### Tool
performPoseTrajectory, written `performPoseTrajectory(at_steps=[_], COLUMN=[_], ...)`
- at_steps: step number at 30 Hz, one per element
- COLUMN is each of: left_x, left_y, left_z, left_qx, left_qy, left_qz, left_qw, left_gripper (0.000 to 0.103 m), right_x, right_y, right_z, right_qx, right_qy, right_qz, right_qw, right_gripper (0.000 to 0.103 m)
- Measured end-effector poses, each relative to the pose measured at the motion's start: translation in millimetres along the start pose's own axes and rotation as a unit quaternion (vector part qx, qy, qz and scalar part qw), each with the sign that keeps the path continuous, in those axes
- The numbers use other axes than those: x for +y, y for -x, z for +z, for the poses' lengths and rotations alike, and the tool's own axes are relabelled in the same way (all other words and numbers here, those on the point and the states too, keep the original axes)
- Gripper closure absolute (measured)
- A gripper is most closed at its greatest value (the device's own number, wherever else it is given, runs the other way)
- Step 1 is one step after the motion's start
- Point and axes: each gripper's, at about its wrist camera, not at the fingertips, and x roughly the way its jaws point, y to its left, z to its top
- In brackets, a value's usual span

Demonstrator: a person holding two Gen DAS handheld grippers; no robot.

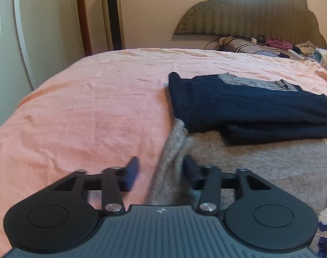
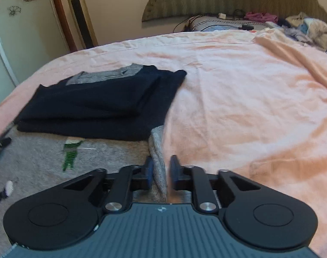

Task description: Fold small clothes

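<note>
right gripper [image 2: 161, 171] jaws straddling the grey sweater [image 2: 55, 167] edge, folded navy sweater [image 2: 103, 103] lying far left, pink bedsheet [image 2: 249, 99] right

We see the folded sweater [image 1: 249, 107] on the bed [image 1: 88, 107], past our tongs [image 1: 161, 172], lying on the flat sweater [image 1: 260, 167].

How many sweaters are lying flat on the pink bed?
2. A folded dark navy sweater lies farther up the pink bed. A grey sweater with little pictures is spread nearest the grippers, under the navy one's edge. The pile by the headboard may hide more.
</note>
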Motion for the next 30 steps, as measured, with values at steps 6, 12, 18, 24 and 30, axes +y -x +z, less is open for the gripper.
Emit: performPoseTrajectory(at_steps=[6,12,18,24,30], left_x=[-2,21,16,30,56], left_y=[15,61,66,70,97], left_z=[1,-36,-45,-48,-67], left_qx=[0.01,0.048,0.034,0.044,0.091], left_qy=[-0.048,0.053,0.063,0.07,0.166], left_qz=[0.001,-0.066,-0.052,-0.063,-0.156], left_qw=[0.9988,0.9953,0.9961,0.9946,0.9695], left_gripper=[0.079,0.031,0.097,0.097,0.058], right_x=[-13,2,5,-24,-14], right_y=[14,48,54,62,91], right_z=[-10,-46,-46,-62,-79], right_qx=[0.002,0.021,0.022,0.014,0.036], right_qy=[-0.082,-0.078,-0.052,-0.11,-0.143], right_qz=[0.041,0.08,0.031,0.039,0.101], right_qw=[0.996,0.993,0.998,0.993,0.984], right_gripper=[0.074,0.025,0.096,0.097,0.045])
